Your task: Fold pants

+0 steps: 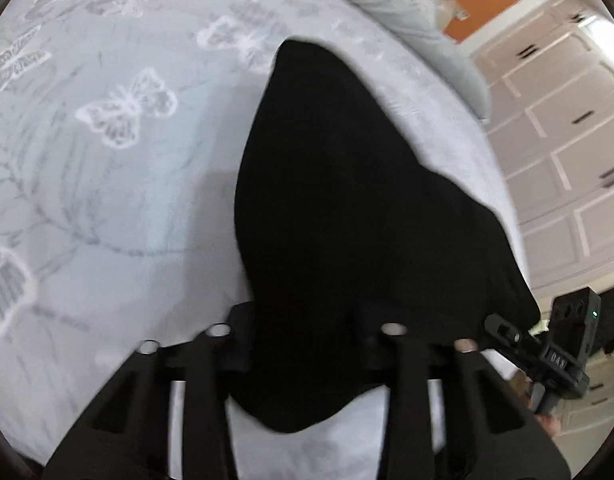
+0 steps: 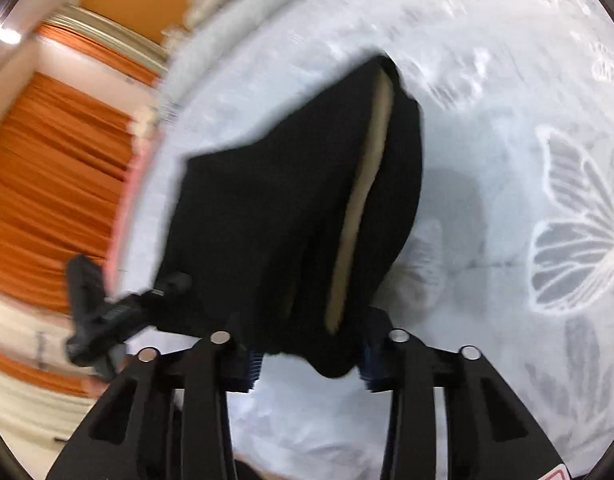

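Black fabric, the pants (image 1: 347, 208), is seen bunched between the fingers of the left gripper (image 1: 307, 344), which is clamped on one end of the garment; the cloth stretches forward and away from the jaws onto a pale grey bedsheet (image 1: 119, 184) printed with white butterflies. A fold of the fabric hangs back below the fingers, toward the camera. To the right of this gripper, just beside the edge of the cloth, the right gripper (image 1: 547, 344) is visible from outside.

In the right wrist view, the right gripper (image 2: 309, 356) is likewise closed on a gathered end of the pants (image 2: 267, 220), with a small lump of cloth pushed out behind the pads. A tan stripe (image 2: 363, 200) is seen running along the garment ahead of the jaws. To the left of these jaws the left gripper (image 2: 107, 312) is blurred, touching the cloth's edge. Orange curtains (image 2: 47, 184) lie beyond it, further left.
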